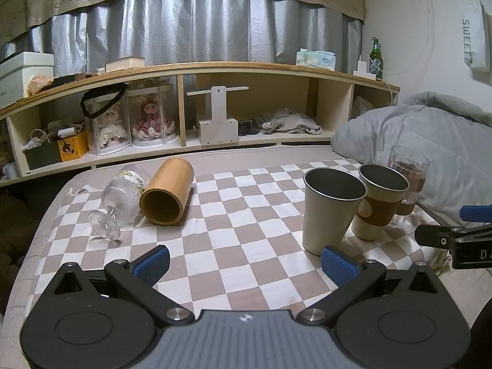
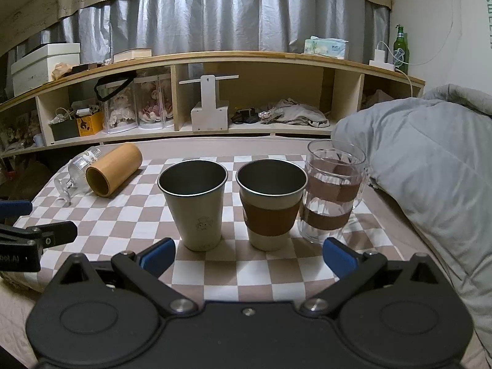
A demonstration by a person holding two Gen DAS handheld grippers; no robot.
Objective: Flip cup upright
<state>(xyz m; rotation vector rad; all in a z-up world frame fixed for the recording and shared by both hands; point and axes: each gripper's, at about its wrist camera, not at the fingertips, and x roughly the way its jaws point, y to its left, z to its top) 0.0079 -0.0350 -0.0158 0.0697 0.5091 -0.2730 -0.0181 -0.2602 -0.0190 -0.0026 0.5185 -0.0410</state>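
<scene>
Left gripper (image 1: pixel 244 259) open, bamboo cup (image 1: pixel 167 192) sideways

A bed (image 2: pixel 215 144) carries a checkered cloth (image 2: pixel 147 215) (brown and white) and a grey duvet (image 2: pixel 430 153).

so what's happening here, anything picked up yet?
Nothing yet. Both handheld grippers, left and right, hover open and empty over the checkered cloth. Three cups already stand upright: a steel cup, a sleeved cup and a glass mug. A bamboo cup and a stemmed glass lie on their sides, touching, at the far left.
</scene>
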